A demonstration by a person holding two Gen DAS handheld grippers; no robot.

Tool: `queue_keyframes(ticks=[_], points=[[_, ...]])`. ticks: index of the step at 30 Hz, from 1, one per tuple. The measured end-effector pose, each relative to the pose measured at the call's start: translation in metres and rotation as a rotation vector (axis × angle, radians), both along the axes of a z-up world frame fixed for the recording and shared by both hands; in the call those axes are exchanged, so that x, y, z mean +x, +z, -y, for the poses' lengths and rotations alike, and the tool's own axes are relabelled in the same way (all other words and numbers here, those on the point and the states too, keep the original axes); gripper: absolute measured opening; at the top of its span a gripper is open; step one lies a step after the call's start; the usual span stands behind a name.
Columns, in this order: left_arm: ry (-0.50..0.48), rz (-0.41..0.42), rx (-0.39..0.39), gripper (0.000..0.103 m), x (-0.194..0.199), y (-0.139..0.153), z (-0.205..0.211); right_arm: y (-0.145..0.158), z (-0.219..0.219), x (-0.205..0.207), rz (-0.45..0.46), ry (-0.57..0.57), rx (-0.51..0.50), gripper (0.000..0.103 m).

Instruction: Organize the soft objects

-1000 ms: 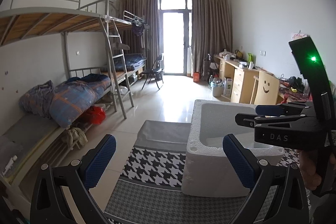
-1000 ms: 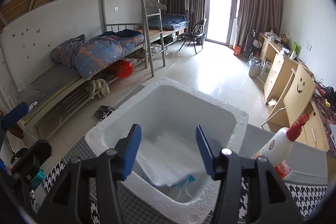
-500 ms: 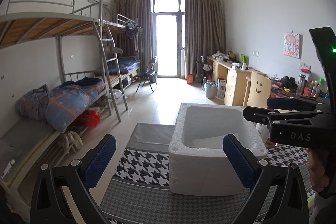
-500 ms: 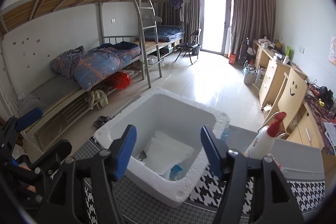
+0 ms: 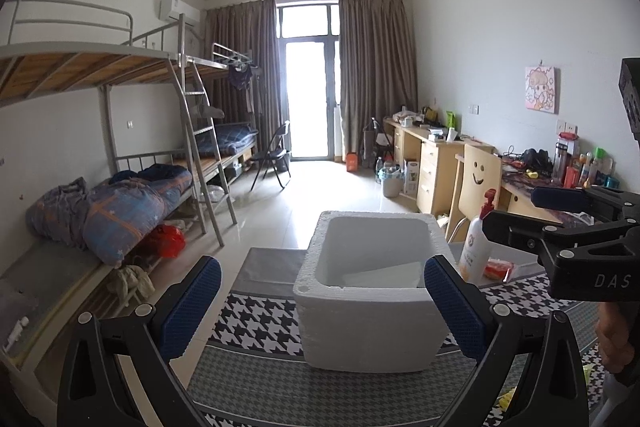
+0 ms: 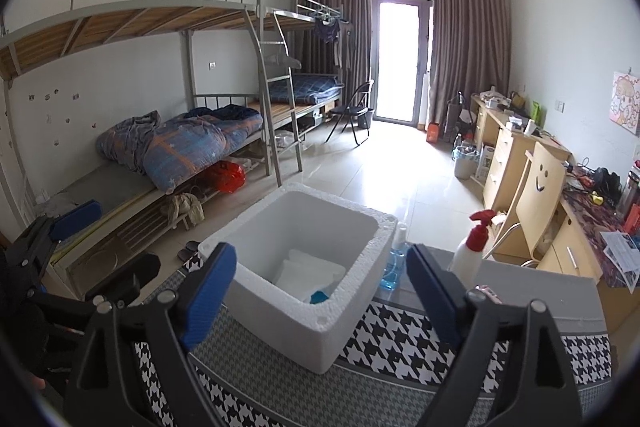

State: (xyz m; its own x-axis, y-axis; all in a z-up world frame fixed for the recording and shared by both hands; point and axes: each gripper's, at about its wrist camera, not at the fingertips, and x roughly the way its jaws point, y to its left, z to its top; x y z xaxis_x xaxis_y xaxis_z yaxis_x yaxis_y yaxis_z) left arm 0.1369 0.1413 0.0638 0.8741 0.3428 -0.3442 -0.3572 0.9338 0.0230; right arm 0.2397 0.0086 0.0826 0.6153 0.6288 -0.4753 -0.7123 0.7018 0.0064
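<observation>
left claw (image 5: pixel 320 301): mine, pads spread wide, nothing between them, hanging short of the foam box.
right claw (image 6: pixel 322 289): mine too, jaws opening, empty; the box sits beyond the gap, untouched.
foam box (image 5: pixel 372 331): white, open-topped, standing on the houndstooth cloth (image 5: pixel 260 319) of the tabletop.
left view only: my right claw (image 5: pixel 568 227) seen side-on at the right edge with part of my hand (image 5: pixel 614 339) under it; an orange packet (image 5: pixel 496 269) past the spray bottle (image 5: pixel 476 247).
right view only: down into the box (image 6: pixel 304 267): folded white soft items (image 6: pixel 310 273) on the bottom, a small blue thing (image 6: pixel 319 296) at the near wall; a clear bottle of blue liquid (image 6: pixel 394 267) just behind the box; my left claw (image 6: pixel 60 243) at the left edge.
both views: spray bottle (image 6: pixel 470 247), red trigger, right of the box; bunk bed (image 6: pixel 168 75) with a rumpled quilt (image 6: pixel 180 143).
</observation>
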Motion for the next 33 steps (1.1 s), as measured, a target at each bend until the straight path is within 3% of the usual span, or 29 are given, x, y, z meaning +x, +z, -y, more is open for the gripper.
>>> queue_keyframes(ticks=[20, 33], points=[[-0.094, 0.035, 0.042, 0.102, -0.022, 0.011, 0.046, 0.005, 0.061, -0.041, 0.057, -0.041, 0.070, 0.090], [-0.172, 0.067, 0.045, 0.102, -0.037, 0.009, 0.088, 0.000, 0.109, -0.066, 0.121, -0.133, 0.100, 0.090]])
